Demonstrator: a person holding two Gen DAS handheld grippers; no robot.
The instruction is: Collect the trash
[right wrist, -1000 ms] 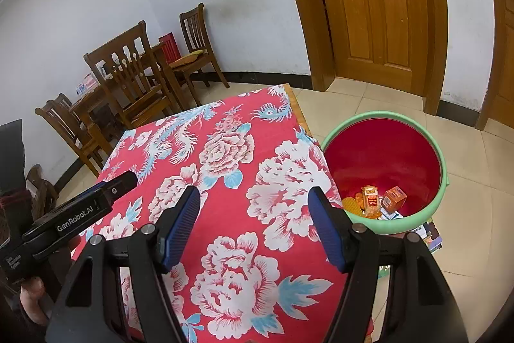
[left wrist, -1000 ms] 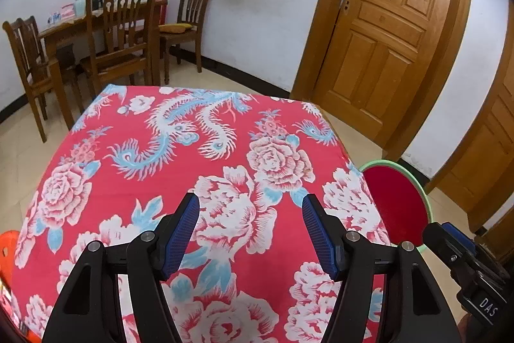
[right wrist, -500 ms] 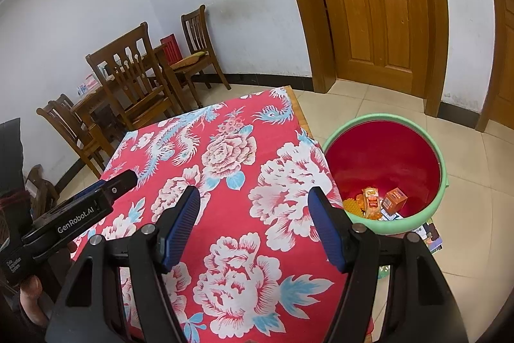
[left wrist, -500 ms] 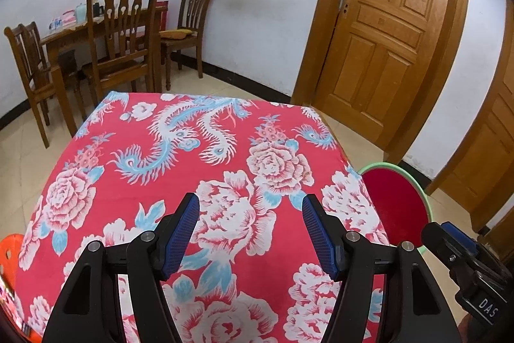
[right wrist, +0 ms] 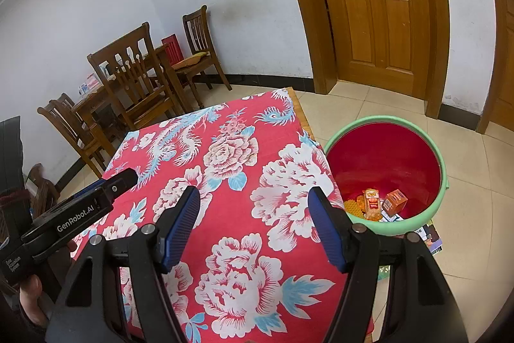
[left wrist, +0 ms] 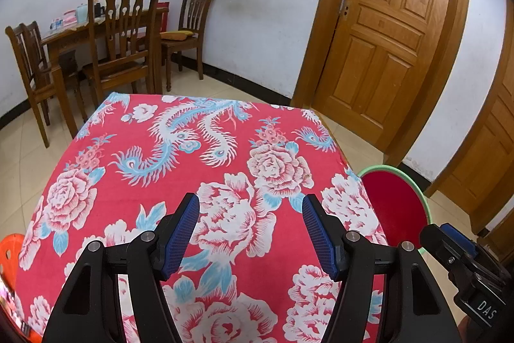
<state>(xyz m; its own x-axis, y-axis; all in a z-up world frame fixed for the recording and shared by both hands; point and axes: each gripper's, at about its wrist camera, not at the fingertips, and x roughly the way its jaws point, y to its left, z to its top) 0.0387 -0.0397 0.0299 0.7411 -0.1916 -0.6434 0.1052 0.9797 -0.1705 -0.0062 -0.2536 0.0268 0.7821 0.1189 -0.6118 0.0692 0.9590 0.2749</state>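
Note:
A green-rimmed bin with a red inside [right wrist: 385, 156] stands on the floor right of the table; it also shows in the left wrist view [left wrist: 398, 201]. Orange snack packets [right wrist: 372, 203] and a small orange box [right wrist: 395, 200] lie at its bottom. The table under a red floral cloth [left wrist: 192, 156] carries no loose trash that I can see. My left gripper [left wrist: 250, 230] is open and empty above the cloth. My right gripper [right wrist: 253, 227] is open and empty above the cloth's right part, beside the bin.
A wooden dining table with chairs [left wrist: 122, 40] stands at the back left. A closed wooden door [left wrist: 385, 37] is at the back right. An orange plastic stool [left wrist: 9, 249] sits at the table's left. Papers [right wrist: 430, 238] lie on the floor by the bin.
Both grippers have lifted and drawn back slightly, so the table looks a little lower and farther. Both stay open and empty.

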